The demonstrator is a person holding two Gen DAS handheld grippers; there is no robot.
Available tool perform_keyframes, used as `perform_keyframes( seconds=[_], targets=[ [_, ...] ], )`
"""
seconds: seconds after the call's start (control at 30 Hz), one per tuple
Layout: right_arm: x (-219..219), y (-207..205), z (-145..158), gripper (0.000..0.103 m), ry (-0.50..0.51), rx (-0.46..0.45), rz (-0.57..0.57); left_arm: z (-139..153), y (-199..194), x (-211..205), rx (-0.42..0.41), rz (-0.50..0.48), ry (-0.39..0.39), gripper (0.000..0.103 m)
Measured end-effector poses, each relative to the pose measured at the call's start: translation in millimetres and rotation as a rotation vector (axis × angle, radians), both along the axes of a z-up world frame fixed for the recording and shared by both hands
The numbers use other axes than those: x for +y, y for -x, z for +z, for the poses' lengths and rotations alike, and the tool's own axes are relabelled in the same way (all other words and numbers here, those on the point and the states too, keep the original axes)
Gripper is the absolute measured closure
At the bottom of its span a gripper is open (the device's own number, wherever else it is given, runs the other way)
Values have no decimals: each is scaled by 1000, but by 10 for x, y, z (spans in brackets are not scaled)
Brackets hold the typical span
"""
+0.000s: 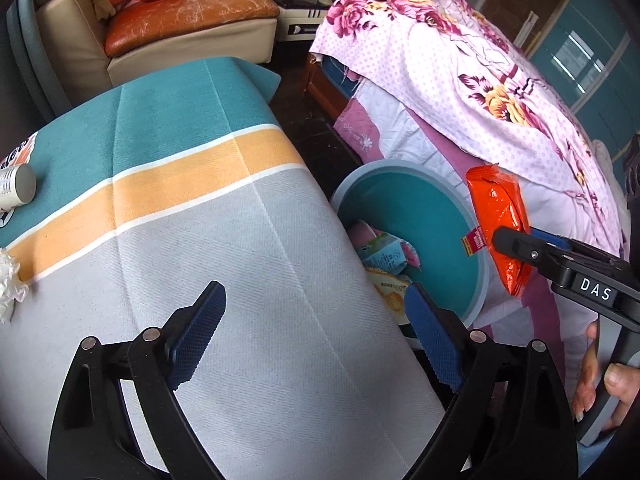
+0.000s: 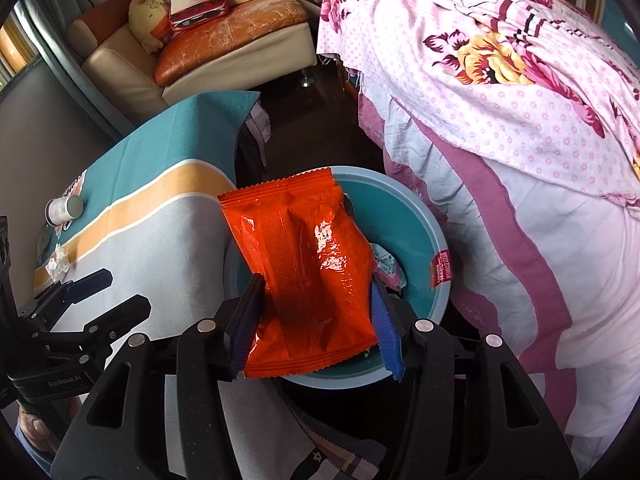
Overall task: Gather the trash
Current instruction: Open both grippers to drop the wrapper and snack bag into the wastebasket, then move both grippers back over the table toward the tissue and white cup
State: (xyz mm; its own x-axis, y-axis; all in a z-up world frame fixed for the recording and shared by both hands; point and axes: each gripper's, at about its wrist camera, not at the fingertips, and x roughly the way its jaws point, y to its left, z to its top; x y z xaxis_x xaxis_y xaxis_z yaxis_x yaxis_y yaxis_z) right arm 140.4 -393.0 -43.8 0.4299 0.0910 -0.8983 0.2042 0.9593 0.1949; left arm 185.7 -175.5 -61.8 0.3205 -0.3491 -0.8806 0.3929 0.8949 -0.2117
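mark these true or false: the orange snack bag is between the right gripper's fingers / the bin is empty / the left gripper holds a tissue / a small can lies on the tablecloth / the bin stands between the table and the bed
1. The orange snack bag is between the right gripper's fingers: true.
2. The bin is empty: false, wrappers already lie in it.
3. The left gripper holds a tissue: false, it is open with nothing in it; the crumpled tissue lies on the tablecloth.
4. A small can lies on the tablecloth: true.
5. The bin stands between the table and the bed: true.
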Motion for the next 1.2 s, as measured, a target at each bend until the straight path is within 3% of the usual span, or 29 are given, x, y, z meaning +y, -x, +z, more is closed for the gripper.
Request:
perform_keyframes(
  seconds=[0.13,0.2,0.37,0.77,1.2],
  targets=[
    [82,-19,13,42,14,11,7,2,-20,126,6,16,10,12],
    [120,-26,20,31,23,17,8,8,-22,169,5,23,14,12],
    [216,-27,55,27,47,31,16,21,-12,294,11,40,32,12],
    [681,-93,201,26,82,43,89,112,50,736,-4,94,53,10],
    [1810,-365,326,26,112,41,290,100,108,1844,-24,264,50,8]
  ],
)
